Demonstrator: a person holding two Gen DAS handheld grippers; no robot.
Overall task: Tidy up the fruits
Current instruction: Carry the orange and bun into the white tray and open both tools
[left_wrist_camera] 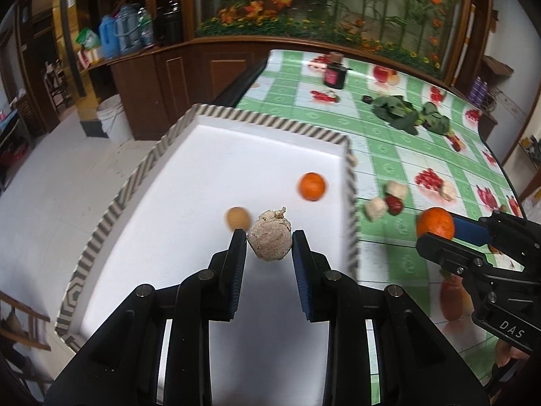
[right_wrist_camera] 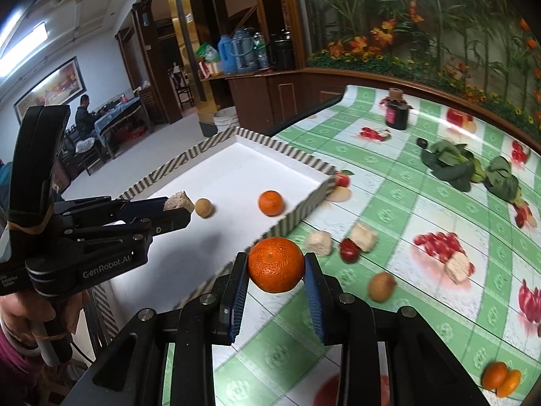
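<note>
My left gripper clamps a pale lumpy fruit above the striped tray at frame centre, while my right gripper pinches a mandarin beside the tray's edge.

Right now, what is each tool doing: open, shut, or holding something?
Left tool: shut on the rough beige lumpy ball.
Right tool: shut on the round orange tangerine.
</note>
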